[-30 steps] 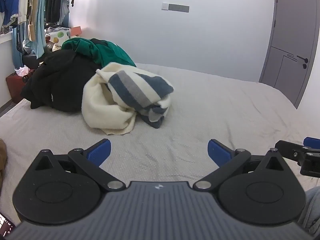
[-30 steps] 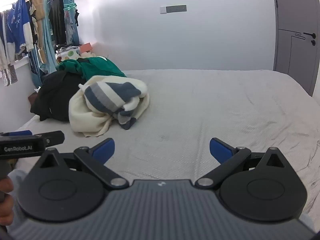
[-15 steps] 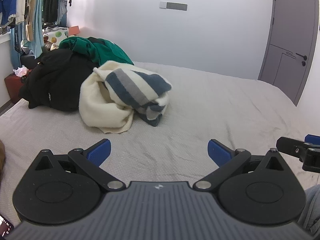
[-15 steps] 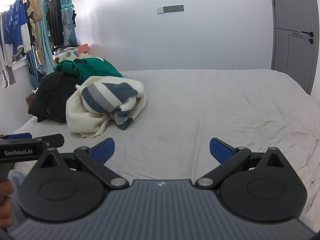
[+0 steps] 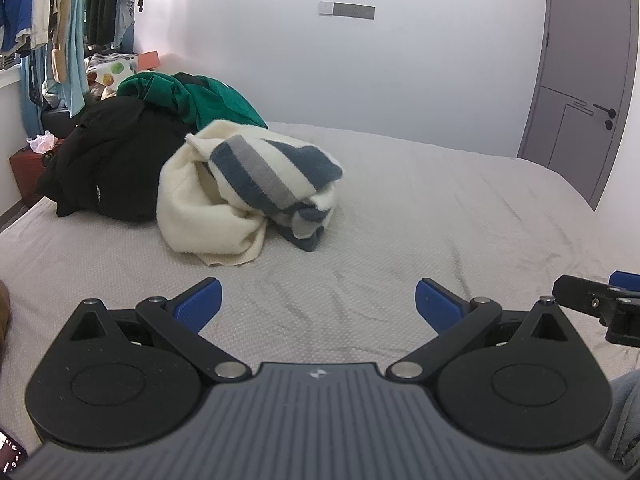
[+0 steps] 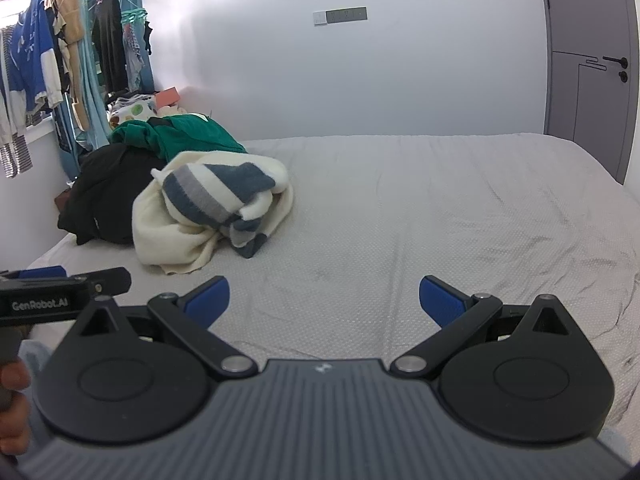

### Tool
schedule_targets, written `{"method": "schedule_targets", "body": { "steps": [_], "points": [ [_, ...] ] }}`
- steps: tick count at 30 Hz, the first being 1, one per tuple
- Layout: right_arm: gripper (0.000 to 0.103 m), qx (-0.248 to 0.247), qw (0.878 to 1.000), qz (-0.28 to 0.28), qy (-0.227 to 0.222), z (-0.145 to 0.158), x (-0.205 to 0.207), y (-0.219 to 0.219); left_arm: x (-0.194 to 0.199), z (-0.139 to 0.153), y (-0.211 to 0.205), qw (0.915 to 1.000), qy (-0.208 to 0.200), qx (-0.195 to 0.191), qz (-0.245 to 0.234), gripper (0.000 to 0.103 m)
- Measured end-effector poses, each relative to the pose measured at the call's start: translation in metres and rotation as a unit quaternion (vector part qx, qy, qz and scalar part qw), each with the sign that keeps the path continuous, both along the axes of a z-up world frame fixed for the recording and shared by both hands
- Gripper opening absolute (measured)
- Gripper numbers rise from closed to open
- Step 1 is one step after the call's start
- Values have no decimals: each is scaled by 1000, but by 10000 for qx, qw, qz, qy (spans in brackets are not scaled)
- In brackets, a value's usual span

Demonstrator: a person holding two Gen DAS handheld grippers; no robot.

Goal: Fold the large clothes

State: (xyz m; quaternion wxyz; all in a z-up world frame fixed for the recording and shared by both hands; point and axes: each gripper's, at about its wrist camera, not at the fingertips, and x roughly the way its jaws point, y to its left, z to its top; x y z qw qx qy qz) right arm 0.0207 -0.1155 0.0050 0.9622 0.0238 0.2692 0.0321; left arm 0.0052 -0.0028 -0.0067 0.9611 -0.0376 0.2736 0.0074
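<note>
A crumpled cream sweater with blue and grey stripes (image 5: pixel 248 192) (image 6: pixel 212 212) lies on the grey bed (image 5: pixel 400 216) (image 6: pixel 420 208), left of centre. Behind it are a black garment (image 5: pixel 108 164) (image 6: pixel 100 196) and a green one (image 5: pixel 192 98) (image 6: pixel 180 134). My left gripper (image 5: pixel 318 306) hovers open over the near bed, well short of the sweater and holding nothing. My right gripper (image 6: pixel 324 300) is open too, empty, to the right of the left one. Each gripper's tip shows at the edge of the other's view.
Clothes hang on a rack (image 5: pixel 60 20) (image 6: pixel 60 60) at the far left. A grey door (image 5: pixel 580 80) (image 6: pixel 592 60) stands at the right. A white wall (image 5: pixel 360 60) backs the bed. A hand (image 6: pixel 12 392) holds the left gripper's handle. The bed's right half is bare sheet.
Both grippers have drifted slightly towards the clothes pile, which looks a little larger. Both stay open; the clothes have not moved.
</note>
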Motion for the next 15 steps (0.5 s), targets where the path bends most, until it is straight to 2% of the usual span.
{"method": "schedule_targets", "body": {
  "steps": [15],
  "points": [
    [103,31,10000,48,47,-8,4,0,-1,-3,-3,9999,-59,88,8,103]
  ]
}}
